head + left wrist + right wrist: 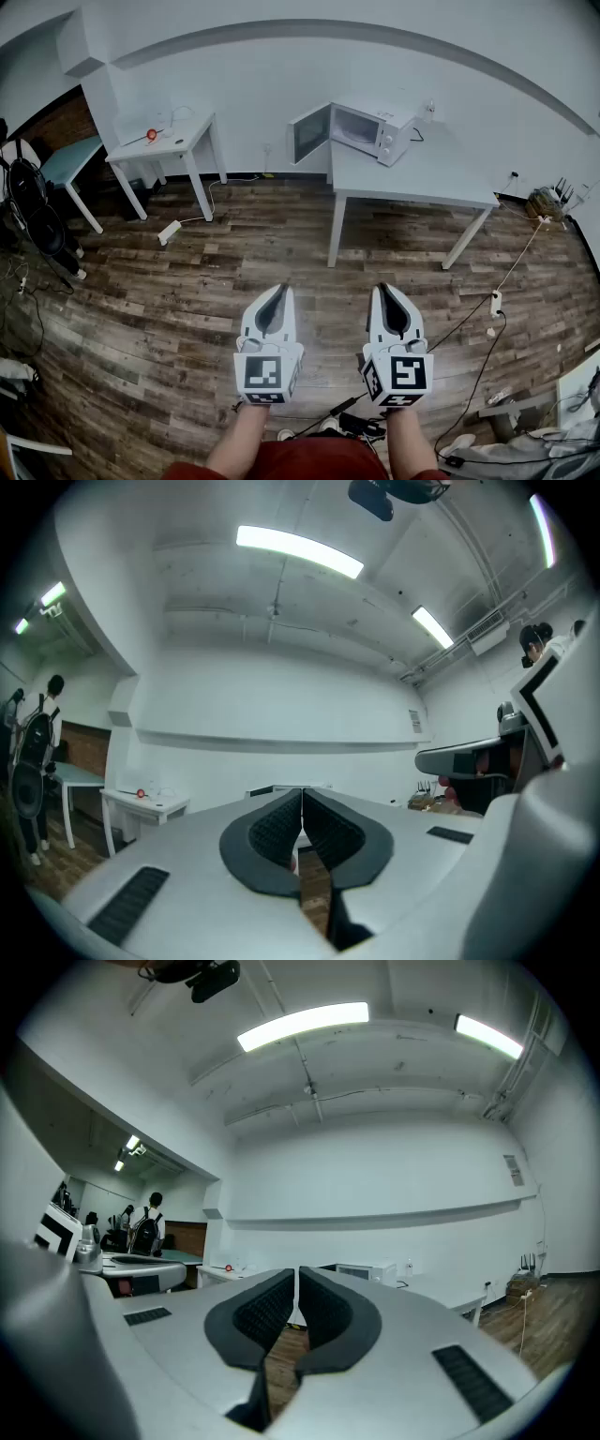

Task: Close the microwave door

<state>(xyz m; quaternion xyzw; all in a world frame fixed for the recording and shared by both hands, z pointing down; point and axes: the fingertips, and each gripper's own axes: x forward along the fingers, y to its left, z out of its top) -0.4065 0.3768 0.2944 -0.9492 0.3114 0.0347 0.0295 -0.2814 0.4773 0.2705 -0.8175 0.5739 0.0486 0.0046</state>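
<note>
The white microwave (pixel 373 127) stands at the far left corner of a white table (pixel 422 178) across the room, with its door (pixel 308 132) swung open to the left. My left gripper (pixel 284 289) and right gripper (pixel 382 287) are held side by side over the wooden floor, well short of the table and pointing towards it. Both are shut with nothing between the jaws. In the left gripper view the left gripper (pixel 302 792) hides most of the microwave. In the right gripper view the microwave (pixel 367 1270) shows just right of the right gripper (pixel 296 1269).
A small white table (pixel 173 141) with a red object (pixel 150 135) stands at the far left, beside a teal table (pixel 67 159). Power strips (pixel 170 231) and cables (pixel 469 314) lie on the floor. A person with a backpack (pixel 148 1227) stands far left.
</note>
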